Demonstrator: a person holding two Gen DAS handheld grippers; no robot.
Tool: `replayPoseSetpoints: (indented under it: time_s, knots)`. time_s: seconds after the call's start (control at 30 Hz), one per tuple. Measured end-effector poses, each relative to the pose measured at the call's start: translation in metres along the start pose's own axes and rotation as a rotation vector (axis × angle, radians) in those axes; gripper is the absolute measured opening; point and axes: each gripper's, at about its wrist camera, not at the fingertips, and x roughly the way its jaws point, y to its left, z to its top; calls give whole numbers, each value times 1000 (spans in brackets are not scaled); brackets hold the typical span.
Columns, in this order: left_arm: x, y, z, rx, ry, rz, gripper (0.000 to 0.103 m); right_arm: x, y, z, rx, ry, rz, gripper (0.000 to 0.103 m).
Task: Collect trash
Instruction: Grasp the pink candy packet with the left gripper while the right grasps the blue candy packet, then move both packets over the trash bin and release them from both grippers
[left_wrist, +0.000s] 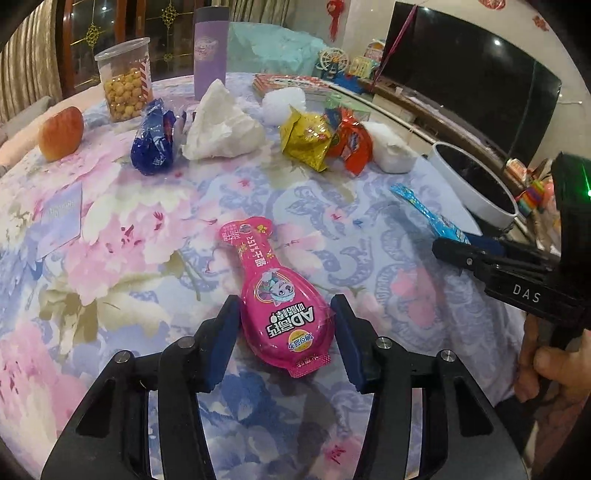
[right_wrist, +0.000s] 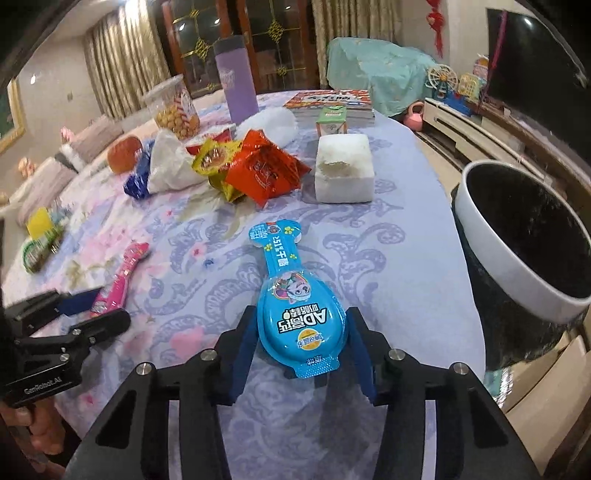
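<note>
Nearest to me, my left gripper (left_wrist: 282, 330) has its jaws apart on either side of the wide end of a pink wrapper (left_wrist: 275, 295), which lies flat on the flowered tablecloth (left_wrist: 110, 258); whether the pads touch it I cannot tell. My right gripper (right_wrist: 301, 345) stands the same way around a blue wrapper (right_wrist: 295, 295), jaws apart, the wrapper's round end between them and its narrow neck pointing away from me. In the right wrist view my left gripper shows at the lower left edge, with the pink wrapper beside its fingers. To the right of the blue wrapper, at the table's edge, stands a bin (right_wrist: 517, 236) with a white rim and a dark inside. Farther out on the table lies a white block (right_wrist: 343, 173) with a rough patch on its near face, and left of it a heap of crumpled trash: a red wrapper (right_wrist: 266, 171) touching a gold wrapper (right_wrist: 214, 162), then a white crumpled tissue (left_wrist: 221, 125) and a dark blue wrapper (left_wrist: 153, 138). An apple (left_wrist: 61, 133) sits off to the left of these. Beyond them stand a clear jar of yellow snacks (left_wrist: 125, 79) and a purple bottle (left_wrist: 209, 50), and a stack of books (right_wrist: 332, 103) lies at the far side.
</note>
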Motion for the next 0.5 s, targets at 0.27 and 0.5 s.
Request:
replayPoseSetpoints:
  time_s: [0.27,0.5]
  knots:
    - [-6,-22,7,54,-3,-11,49,-24,-9,-12,90,-42,21,48]
    - [-5,-45,15,107,-7,-34,49,-44,-18,-14,142,-82,19,48]
